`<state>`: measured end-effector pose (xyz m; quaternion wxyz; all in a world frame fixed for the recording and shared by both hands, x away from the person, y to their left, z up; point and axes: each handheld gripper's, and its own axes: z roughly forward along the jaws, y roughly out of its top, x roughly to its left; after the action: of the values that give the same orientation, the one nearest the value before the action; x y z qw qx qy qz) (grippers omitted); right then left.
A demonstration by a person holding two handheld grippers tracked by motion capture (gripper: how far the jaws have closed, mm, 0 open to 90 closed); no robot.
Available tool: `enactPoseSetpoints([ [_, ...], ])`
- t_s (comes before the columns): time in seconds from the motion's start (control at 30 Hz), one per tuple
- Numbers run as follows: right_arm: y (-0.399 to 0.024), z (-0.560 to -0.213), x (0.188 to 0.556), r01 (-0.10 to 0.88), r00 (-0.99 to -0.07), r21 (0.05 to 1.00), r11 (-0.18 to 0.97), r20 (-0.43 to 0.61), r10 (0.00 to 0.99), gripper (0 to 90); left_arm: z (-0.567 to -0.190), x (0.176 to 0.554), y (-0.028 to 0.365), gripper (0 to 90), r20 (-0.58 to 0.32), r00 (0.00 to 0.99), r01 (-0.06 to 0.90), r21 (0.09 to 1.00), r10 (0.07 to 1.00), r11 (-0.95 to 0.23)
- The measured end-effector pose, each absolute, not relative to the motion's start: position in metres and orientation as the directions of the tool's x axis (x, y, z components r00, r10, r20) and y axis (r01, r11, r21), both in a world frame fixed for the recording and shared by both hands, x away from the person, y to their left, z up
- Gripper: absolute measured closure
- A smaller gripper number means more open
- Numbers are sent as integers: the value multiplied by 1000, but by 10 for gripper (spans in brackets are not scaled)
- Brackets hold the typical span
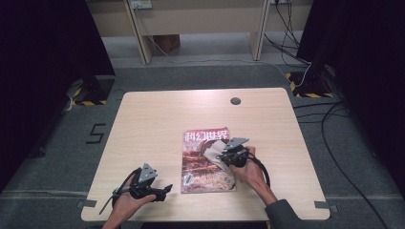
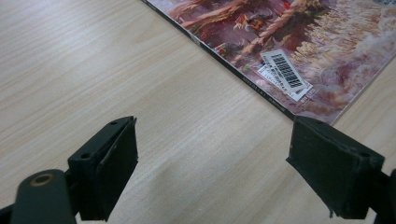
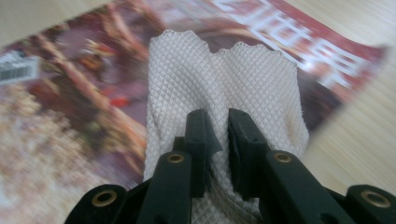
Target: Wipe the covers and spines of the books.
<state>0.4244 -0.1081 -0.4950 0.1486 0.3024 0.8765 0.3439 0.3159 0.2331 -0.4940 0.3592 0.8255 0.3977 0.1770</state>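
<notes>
A magazine (image 1: 205,160) with a red title band and a brown cover picture lies flat near the table's front edge. A white waffle-textured cloth (image 3: 219,88) rests on its cover, and my right gripper (image 3: 223,126) is shut on a fold of that cloth; from above, this gripper (image 1: 224,153) sits over the magazine's right half. My left gripper (image 2: 212,154) stands open over bare wood, just short of the magazine's spine and its barcode sticker (image 2: 285,74). In the high view the left gripper (image 1: 160,191) lies left of the magazine near the front edge.
The wooden table (image 1: 157,119) has a round dark cable hole (image 1: 235,100) at its far side. Beyond the table stand pale desk legs (image 1: 138,33) and loose cables (image 1: 329,119) on the grey floor. Dark curtains close both sides.
</notes>
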Motion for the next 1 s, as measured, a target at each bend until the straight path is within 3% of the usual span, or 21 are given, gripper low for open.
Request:
enactPoseSetpoints([
  [0.33, -126, -494, 420, 446, -754, 695, 564, -48, 655, 786, -494, 316, 233, 149, 7, 622, 530, 732, 783, -428],
  [1.0, -24, -498, 393, 298, -892, 686, 663, -46, 449, 786, -493, 317, 234, 149, 8, 615, 529, 737, 789, -420],
])
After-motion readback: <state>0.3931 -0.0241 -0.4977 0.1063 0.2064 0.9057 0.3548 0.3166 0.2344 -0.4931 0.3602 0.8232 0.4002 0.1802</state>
